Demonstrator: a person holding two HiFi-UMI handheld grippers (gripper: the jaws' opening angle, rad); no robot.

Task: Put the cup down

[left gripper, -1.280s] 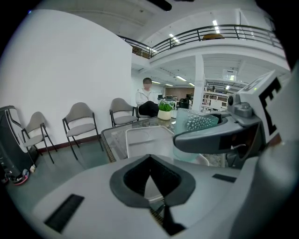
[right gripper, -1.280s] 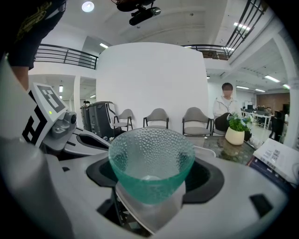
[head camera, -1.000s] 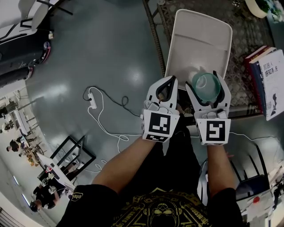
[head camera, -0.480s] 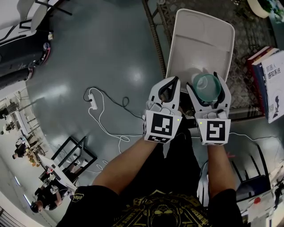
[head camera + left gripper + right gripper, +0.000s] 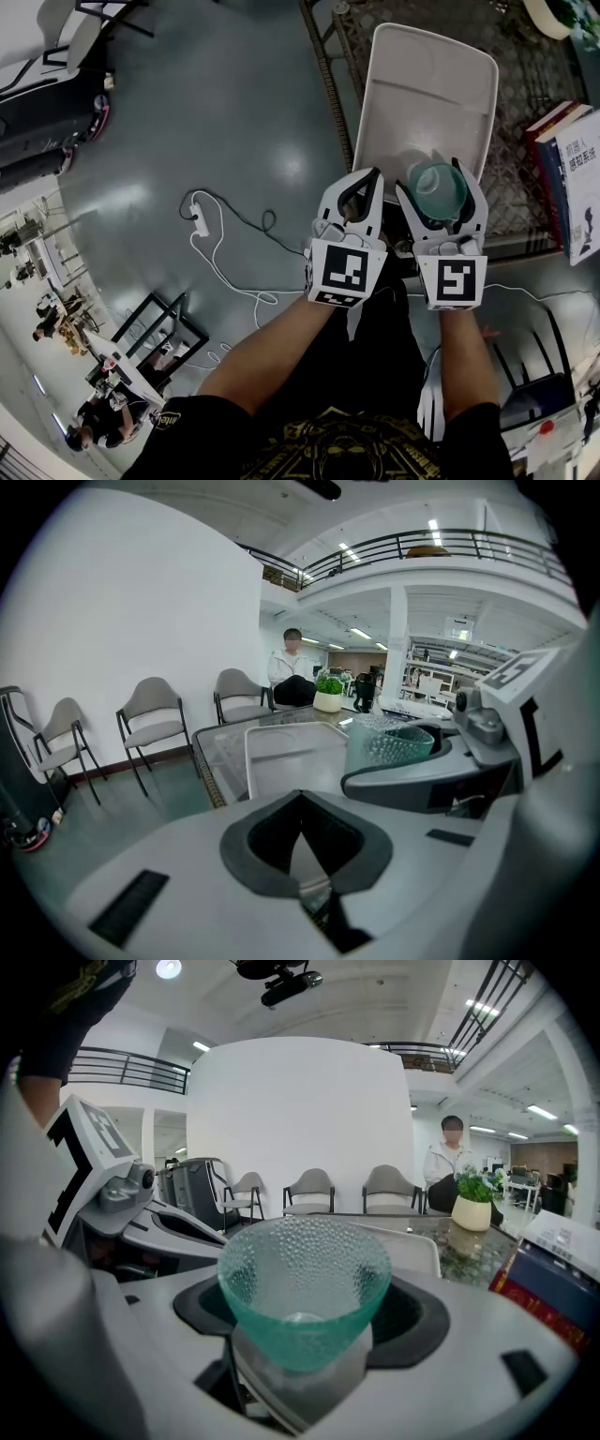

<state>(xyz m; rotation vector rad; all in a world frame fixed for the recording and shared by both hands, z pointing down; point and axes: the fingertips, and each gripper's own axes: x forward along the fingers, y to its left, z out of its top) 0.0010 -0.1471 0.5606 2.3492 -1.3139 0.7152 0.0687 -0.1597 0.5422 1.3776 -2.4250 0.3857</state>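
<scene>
- Cup: in the head view it is translucent green and dimpled. It stands upright in the right tool, whose jaws are clamped on its lower part. It hangs above the near end of the white tray and is not yet set down.
- We judge the main risk to be letting go while the cup is in the air. It would drop onto the tray and could tip or roll. The near edge of the worktop lies close under our hands, so a set-down too near us could send the cup to the floor.
- The left tool hangs just beside the right one. A sideways move could knock the two together and jolt the cup. Books stand at the right, apart from the tray.
- In the left gripper view, the left tool's jaws meet with nothing between them. The tray ahead looks bare. Chairs line the wall, and a potted plant sits at the far end of the worktop.
- In the right gripper view, the cup narrows toward its base, where the jaws hold it. We think that taper could slip or tilt if the grip eases before the base touches. Nothing stands between cup and tray.
</scene>
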